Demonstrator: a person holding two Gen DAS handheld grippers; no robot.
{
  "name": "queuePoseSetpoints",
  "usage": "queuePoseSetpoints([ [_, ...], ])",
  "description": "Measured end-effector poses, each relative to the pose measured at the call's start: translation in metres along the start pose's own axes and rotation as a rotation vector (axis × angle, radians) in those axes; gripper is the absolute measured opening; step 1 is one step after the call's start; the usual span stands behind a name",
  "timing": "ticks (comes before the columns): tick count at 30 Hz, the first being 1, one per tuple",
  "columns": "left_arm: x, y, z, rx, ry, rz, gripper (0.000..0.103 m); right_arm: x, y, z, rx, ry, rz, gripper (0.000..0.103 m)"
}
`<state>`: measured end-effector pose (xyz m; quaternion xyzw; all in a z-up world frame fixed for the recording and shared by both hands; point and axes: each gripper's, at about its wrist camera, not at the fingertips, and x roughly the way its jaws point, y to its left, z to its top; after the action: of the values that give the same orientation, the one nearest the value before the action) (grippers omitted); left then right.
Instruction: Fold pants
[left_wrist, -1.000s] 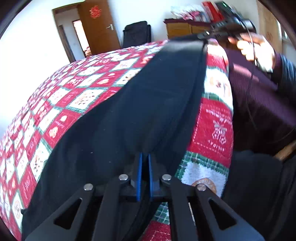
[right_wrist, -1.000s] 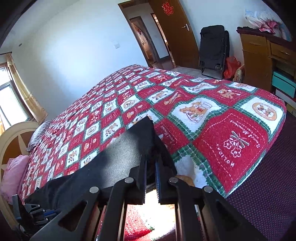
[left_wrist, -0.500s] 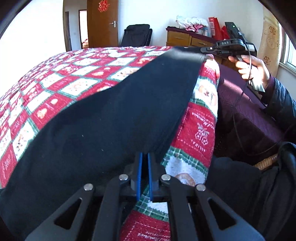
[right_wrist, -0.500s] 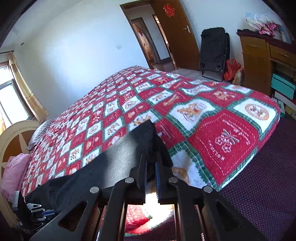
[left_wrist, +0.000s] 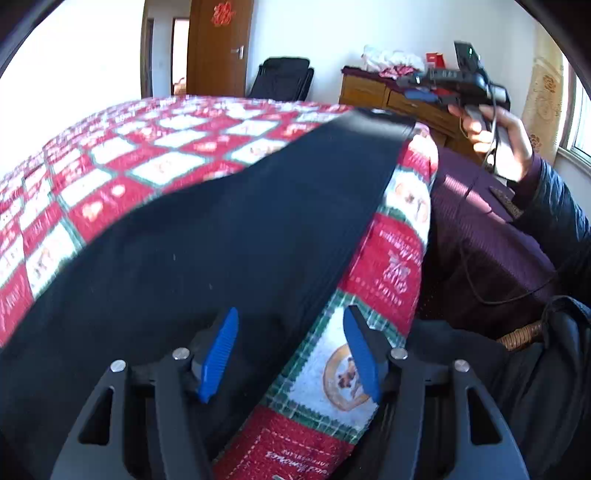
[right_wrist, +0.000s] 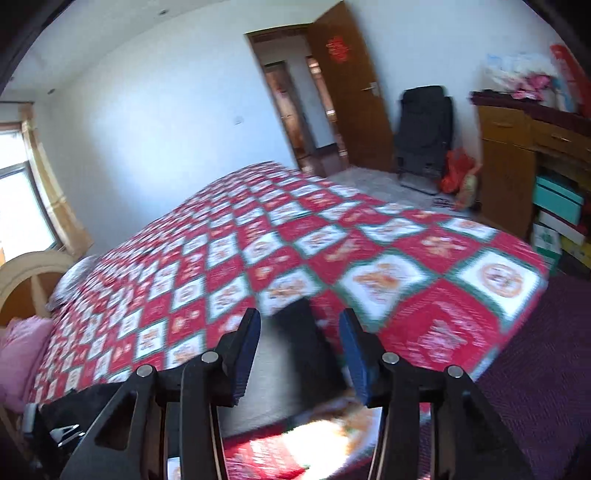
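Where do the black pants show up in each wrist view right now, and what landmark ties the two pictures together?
Left wrist view: the black pants run as a long band across the quilt, from the lower left up to the bed's far corner.
Right wrist view: only a blurred dark end of the pants shows low in the middle.
Shared landmark: the brown door with the red decoration.

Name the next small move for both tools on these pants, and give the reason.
Probably lift both clear, then regrip for the next fold. The left tool and right tool have just been opening, pads off the cloth, and the black pants lie flat along the quilt edge.
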<state>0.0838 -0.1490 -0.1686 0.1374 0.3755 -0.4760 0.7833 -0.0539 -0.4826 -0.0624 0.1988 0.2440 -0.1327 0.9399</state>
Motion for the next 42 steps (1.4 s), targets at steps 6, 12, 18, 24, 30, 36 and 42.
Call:
queuePoseSetpoints([
  [6, 0.0, -0.001, -0.006, -0.013, 0.008, 0.0, 0.063, 0.066, 0.007, -0.024, 0.0, 0.252, -0.051, 0.047],
  [12, -0.039, 0.026, -0.02, -0.081, -0.075, 0.136, 0.066, 0.05, 0.049, -0.024, -0.129, 0.198, -0.057, 0.047],
  [18, -0.09, 0.078, -0.056, -0.222, -0.136, 0.313, 0.075, 0.08, 0.129, -0.014, -0.165, 0.251, 0.162, 0.047],
  [24, -0.11, 0.104, -0.099, -0.306, -0.124, 0.411, 0.075, 0.148, 0.255, -0.053, -0.271, 0.444, 0.395, 0.047],
  [30, -0.103, 0.106, -0.114, -0.296, -0.118, 0.455, 0.08, 0.197, 0.371, -0.115, -0.357, 0.644, 0.551, 0.046],
  [36, -0.099, 0.103, -0.12, -0.286, -0.126, 0.441, 0.09, 0.223, 0.442, -0.15, -0.35, 0.74, 0.613, 0.046],
  [42, -0.105, 0.108, -0.127, -0.306, -0.154, 0.386, 0.09, 0.249, 0.473, -0.172, -0.31, 0.85, 0.61, 0.045],
])
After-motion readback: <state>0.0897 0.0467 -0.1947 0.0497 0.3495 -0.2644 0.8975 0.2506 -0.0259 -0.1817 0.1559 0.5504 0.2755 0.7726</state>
